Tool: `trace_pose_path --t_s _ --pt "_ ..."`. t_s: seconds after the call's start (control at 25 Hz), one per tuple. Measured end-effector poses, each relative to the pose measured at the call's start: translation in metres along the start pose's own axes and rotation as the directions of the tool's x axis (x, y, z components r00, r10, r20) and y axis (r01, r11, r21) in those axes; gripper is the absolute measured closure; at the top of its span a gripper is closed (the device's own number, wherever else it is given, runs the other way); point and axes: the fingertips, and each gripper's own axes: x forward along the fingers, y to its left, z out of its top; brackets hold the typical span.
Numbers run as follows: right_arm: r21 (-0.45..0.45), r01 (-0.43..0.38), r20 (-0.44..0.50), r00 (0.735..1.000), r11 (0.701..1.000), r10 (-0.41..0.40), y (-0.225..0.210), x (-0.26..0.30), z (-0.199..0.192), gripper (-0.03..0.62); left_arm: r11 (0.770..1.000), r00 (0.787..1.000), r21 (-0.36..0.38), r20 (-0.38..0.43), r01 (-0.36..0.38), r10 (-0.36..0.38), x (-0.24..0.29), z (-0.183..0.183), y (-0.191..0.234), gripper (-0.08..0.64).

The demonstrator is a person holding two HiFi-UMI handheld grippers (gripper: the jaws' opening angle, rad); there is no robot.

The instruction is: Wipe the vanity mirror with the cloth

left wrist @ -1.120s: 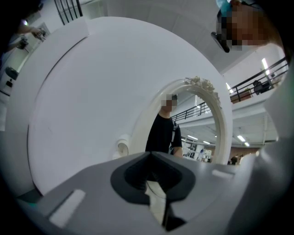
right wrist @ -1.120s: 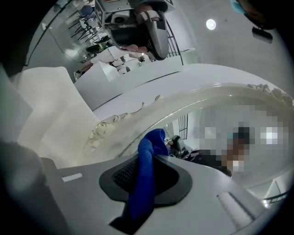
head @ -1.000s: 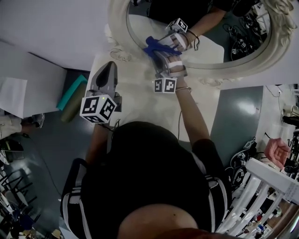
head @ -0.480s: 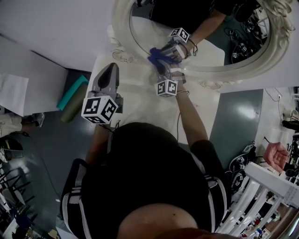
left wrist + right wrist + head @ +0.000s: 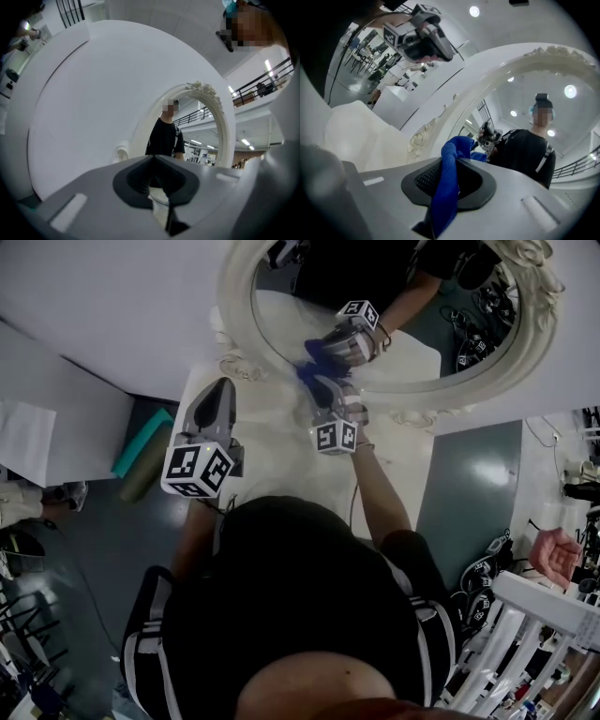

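Note:
An oval vanity mirror (image 5: pixel 412 343) in an ornate white frame (image 5: pixel 234 320) stands at the back of a white table (image 5: pixel 272 460). My right gripper (image 5: pixel 317 381) is shut on a blue cloth (image 5: pixel 307 369), which is pressed against the lower left of the glass just above the frame. The right gripper view has the blue cloth (image 5: pixel 447 187) clamped between the jaws of the right gripper (image 5: pixel 450 164), with the mirror (image 5: pixel 525 136) right ahead. My left gripper (image 5: pixel 217 390) hangs over the table's left side, away from the mirror. Seen in the left gripper view, this left gripper (image 5: pixel 154 180) is shut and empty.
A white wall rises behind the mirror. A teal roll (image 5: pixel 141 432) lies on the floor left of the table. White racking (image 5: pixel 525 615) and another person's hand (image 5: pixel 553 554) are at the right. The glass reflects the person and the right gripper.
The right gripper has drawn the cloth down the glass, from higher on the mirror to its lower edge. The left gripper has stayed over the table.

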Motion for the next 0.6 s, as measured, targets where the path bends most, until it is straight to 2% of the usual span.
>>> trace_pose_path --t_s 0.16,0.28,0.44,0.52,0.6 --pt "0.085 0.135 0.105 0.984 0.987 -0.144 -0.033 -0.040 0.035 0.526 1.000 1.000 0.002 0.004 0.026 -0.026 0.006 0.001 -0.010 0.548" --pt "0.142 0.236 0.172 0.950 0.961 -0.259 -0.080 -0.070 0.062 0.526 0.998 0.998 0.007 0.004 0.058 -0.058 0.010 0.003 -0.022 0.548" --pt "0.238 0.370 0.222 0.879 0.898 -0.421 -0.160 -0.112 0.099 0.526 0.995 0.995 0.009 0.016 0.103 -0.103 0.015 0.008 -0.038 0.548" --pt "0.234 0.437 0.255 0.834 0.869 -0.488 -0.199 -0.132 0.120 0.525 0.992 0.991 0.017 0.027 0.128 -0.128 0.018 0.014 -0.048 0.548" --pt "0.187 0.506 0.299 0.787 0.842 -0.540 -0.237 -0.150 0.144 0.525 0.988 0.987 0.027 0.037 0.153 -0.154 0.020 0.021 -0.057 0.548"
